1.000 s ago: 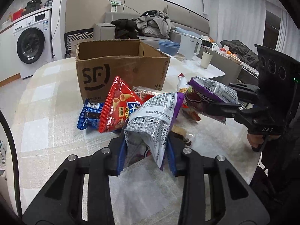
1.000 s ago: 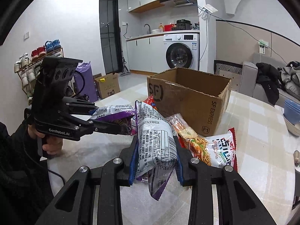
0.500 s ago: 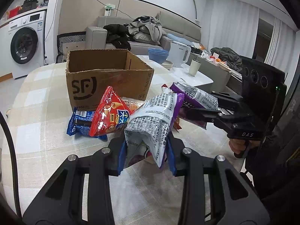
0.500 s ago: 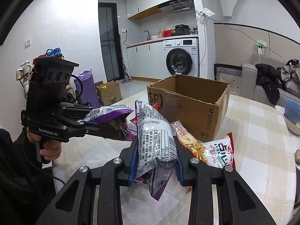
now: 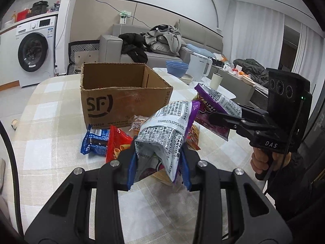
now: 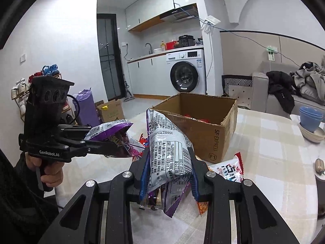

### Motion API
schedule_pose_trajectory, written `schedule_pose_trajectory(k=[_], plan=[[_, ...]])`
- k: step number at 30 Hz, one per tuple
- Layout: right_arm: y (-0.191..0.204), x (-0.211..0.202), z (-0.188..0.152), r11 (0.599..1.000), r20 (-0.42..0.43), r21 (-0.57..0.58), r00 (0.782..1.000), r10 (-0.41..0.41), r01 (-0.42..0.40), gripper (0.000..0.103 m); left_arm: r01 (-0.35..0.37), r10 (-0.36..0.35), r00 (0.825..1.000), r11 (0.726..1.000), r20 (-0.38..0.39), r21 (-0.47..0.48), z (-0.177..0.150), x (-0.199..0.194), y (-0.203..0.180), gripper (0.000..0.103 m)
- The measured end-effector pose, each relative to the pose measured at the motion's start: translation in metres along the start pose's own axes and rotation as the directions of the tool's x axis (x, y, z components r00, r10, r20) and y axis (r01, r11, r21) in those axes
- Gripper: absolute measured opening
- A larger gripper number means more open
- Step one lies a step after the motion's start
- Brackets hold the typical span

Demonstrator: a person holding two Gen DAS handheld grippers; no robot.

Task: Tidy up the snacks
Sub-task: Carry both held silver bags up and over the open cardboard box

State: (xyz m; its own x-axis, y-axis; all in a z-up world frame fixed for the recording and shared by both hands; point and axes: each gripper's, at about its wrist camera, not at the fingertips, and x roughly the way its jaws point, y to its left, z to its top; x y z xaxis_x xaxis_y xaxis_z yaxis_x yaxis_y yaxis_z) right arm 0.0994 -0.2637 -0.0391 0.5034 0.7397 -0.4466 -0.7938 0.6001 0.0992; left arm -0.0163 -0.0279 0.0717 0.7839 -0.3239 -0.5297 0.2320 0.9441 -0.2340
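Each gripper holds its own silver-and-purple snack bag above the table. In the left wrist view my left gripper (image 5: pixel 158 162) is shut on one bag (image 5: pixel 164 134), whose top leans right. To its right, my right gripper (image 5: pixel 215 119) clamps the second bag (image 5: pixel 215 101). The right wrist view shows that second bag (image 6: pixel 168 148) upright in my right gripper (image 6: pixel 168 174), with my left gripper (image 6: pixel 115 144) and its bag (image 6: pixel 109 130) on the left. An open SF cardboard box (image 5: pixel 121 101) (image 6: pixel 203 132) stands behind, with red packets inside.
Loose packets lie in front of the box: a blue one (image 5: pixel 94 140), a red one (image 5: pixel 116 144) and a white-and-red noodle pack (image 6: pixel 229 168). Blue bowls (image 5: pixel 176 68), a white kettle (image 5: pixel 200 66) and a cup (image 5: pixel 216 81) stand at the table's far right. Checked tablecloth (image 5: pixel 50 122) lies bare on the left.
My left gripper has risen with its bag, so the box and loose packets now sit lower beneath it. The right gripper has hardly moved and keeps its bag.
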Motion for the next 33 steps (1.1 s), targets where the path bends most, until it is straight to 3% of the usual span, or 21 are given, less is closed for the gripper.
schedule_pose_trajectory(k=[18, 33], plan=[[0.008, 0.018, 0.020, 0.993, 0.011, 0.044, 0.994, -0.108, 0.107, 0.033, -0.148, 0.150, 0.987, 0.988, 0.064, -0.038, 0.029, -0.005, 0.017, 0.032], [-0.008, 0.017, 0.063, 0.985, 0.068, 0.113, 0.987, -0.143, 0.134, 0.033, -0.201, 0.209, 0.973, 0.976, 0.101, -0.082, 0.067, 0.002, 0.036, 0.033]])
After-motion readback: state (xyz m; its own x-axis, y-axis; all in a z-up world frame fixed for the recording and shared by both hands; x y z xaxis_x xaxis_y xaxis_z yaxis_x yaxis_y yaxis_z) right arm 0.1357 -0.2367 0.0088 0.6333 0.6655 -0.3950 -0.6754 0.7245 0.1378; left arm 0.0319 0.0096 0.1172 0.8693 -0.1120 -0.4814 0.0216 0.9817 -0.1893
